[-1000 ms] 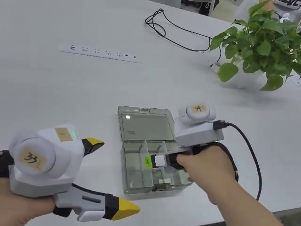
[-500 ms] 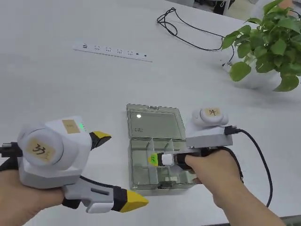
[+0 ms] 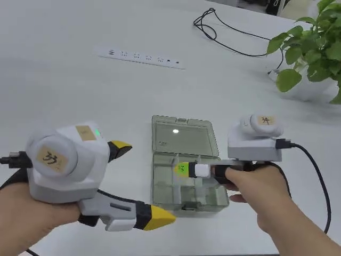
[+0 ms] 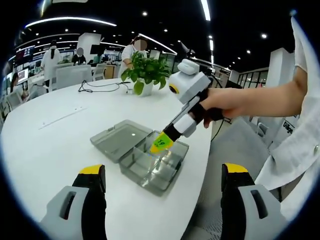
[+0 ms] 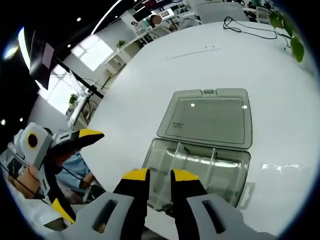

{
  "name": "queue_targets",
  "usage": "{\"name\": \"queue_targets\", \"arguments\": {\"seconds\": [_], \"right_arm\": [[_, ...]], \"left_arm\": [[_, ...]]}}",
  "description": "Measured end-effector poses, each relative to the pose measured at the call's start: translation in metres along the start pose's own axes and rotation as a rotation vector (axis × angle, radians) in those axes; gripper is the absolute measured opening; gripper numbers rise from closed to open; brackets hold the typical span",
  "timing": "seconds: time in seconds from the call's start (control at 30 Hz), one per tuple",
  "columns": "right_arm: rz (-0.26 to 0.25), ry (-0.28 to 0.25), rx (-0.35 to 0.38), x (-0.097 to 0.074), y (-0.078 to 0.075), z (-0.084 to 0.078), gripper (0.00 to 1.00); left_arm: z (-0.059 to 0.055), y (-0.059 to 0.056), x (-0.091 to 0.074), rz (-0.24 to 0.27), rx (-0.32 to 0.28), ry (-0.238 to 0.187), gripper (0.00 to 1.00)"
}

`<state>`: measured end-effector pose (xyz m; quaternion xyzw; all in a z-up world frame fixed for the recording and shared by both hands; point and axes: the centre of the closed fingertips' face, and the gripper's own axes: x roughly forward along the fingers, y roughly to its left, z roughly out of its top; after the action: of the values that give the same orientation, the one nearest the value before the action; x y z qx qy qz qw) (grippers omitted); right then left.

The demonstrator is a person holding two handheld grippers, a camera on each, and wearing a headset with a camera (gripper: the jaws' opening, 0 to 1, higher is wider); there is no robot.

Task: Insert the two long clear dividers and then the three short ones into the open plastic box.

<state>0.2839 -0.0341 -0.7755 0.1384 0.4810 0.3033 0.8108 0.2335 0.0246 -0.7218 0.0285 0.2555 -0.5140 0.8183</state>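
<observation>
Your right gripper (image 3: 184, 169) has lifted off the plastic box (image 3: 184, 140), jaws near-closed, hold unclear, so that insertion looks finished; left gripper (image 3: 144, 181) gapes.

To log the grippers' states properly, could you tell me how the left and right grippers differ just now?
The left gripper has its jaws wide apart; the right gripper has them nearly together. The left gripper hangs over bare table beside the box; the right gripper's tips are over the box's open compartments. Both have yellow-tipped jaws.
</observation>
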Motion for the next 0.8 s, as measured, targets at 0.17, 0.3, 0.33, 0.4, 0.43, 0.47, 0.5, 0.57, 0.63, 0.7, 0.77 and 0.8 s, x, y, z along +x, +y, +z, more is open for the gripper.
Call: {"name": "queue_targets", "arguments": {"seconds": [0.17,0.3,0.33,0.4,0.43,0.47,0.5,0.57,0.63,0.7,0.77,0.8], "right_arm": [[0.046,-0.013,-0.042,-0.021,0.006,0.008,0.21],[0.083,-0.020,-0.079,-0.039,0.011,0.012,0.26],[0.093,-0.023,-0.094,-0.044,0.013,0.013,0.27],[0.107,-0.015,-0.112,-0.050,0.014,0.012,0.30],[0.119,-0.008,-0.130,-0.054,0.015,0.011,0.31],[0.127,-0.008,-0.141,-0.057,0.015,0.011,0.31],[0.142,-0.007,-0.155,-0.062,0.016,0.010,0.31],[0.161,-0.009,-0.205,-0.067,0.009,0.008,0.34],[0.169,-0.004,-0.258,-0.073,0.008,0.007,0.39],[0.165,0.002,-0.268,-0.080,0.003,0.006,0.42],[0.178,0.005,-0.306,-0.086,0.000,0.005,0.43],[0.177,0.015,-0.315,-0.088,-0.003,0.004,0.44]], "left_arm": [[0.006,-0.003,-0.002,0.037,-0.012,-0.013,0.98],[0.010,-0.007,-0.003,0.064,-0.017,-0.017,0.98],[0.010,-0.008,-0.003,0.072,-0.016,-0.017,0.98],[0.012,-0.009,-0.004,0.085,-0.018,-0.021,0.98],[0.014,-0.009,-0.005,0.093,-0.024,-0.026,0.98],[0.014,-0.010,-0.005,0.098,-0.026,-0.028,0.98],[0.014,-0.010,-0.005,0.105,-0.027,-0.029,0.98],[0.015,-0.012,-0.004,0.112,-0.030,-0.035,0.99],[0.015,-0.013,-0.004,0.112,-0.034,-0.041,0.99],[0.014,-0.015,-0.003,0.112,-0.033,-0.038,1.00],[0.014,-0.017,-0.004,0.108,-0.026,-0.038,1.00],[0.014,-0.017,-0.004,0.108,-0.026,-0.039,1.00]]}}
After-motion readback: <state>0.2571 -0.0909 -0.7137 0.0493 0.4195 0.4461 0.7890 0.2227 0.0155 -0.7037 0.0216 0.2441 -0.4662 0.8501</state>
